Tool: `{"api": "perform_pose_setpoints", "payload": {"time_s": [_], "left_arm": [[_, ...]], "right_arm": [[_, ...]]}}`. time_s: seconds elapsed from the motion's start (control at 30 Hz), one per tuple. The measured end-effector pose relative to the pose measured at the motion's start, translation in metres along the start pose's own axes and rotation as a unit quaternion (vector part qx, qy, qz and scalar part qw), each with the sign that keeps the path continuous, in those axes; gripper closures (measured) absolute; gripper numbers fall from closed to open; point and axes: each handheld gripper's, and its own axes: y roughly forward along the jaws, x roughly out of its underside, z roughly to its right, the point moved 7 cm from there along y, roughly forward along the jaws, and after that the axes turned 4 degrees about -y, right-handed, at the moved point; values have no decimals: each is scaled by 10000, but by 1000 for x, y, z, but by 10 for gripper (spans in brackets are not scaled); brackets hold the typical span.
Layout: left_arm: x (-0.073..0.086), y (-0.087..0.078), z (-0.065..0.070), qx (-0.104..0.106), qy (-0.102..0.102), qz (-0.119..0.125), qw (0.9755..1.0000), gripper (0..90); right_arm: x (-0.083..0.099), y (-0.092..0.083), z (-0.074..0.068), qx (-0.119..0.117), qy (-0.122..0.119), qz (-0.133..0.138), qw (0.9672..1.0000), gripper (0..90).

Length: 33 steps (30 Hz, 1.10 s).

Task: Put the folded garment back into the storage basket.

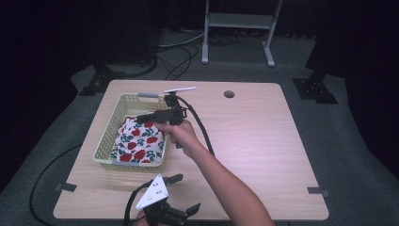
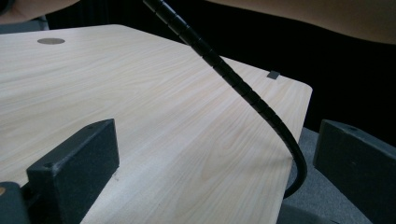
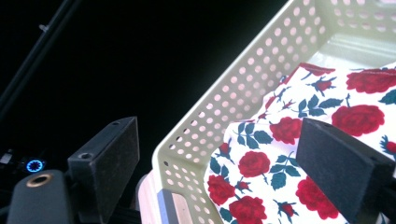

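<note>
The right gripper (image 3: 219, 163) has its jaws spread wide with nothing between them; the rose-print cloth (image 3: 299, 154) lies loose below, filling the lower right of the right gripper view and lying inside the pale basket (image 3: 233, 84). The drop looks done, so I judge the good move is to lift straight clear, keeping the jaws wide so no fold snags and rides out over the rim. In the high view the basket (image 1: 104, 141) sits left of centre on the table (image 1: 259, 132). The left gripper (image 1: 181, 194), bottom centre, also stands open and empty, resting near the table edge.
</note>
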Motion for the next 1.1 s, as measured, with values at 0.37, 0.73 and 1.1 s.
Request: {"api": "perform_pose_setpoints", "payload": {"time_s": [0.37, 0.73, 1.1], "left_arm": [[0, 0, 2, 71, 4, -13, 10000, 0], [0, -2, 2, 50, -27, 0, 10000, 0], [0, -2, 3, 45, -16, 0, 10000, 0]], "right_arm": [[0, -20, 2, -222, 46, 174, 9996, 97], [7, -39, 9, -98, -23, 153, 9998, 75], [14, -51, 11, -76, -22, 156, 9998, 46]]}}
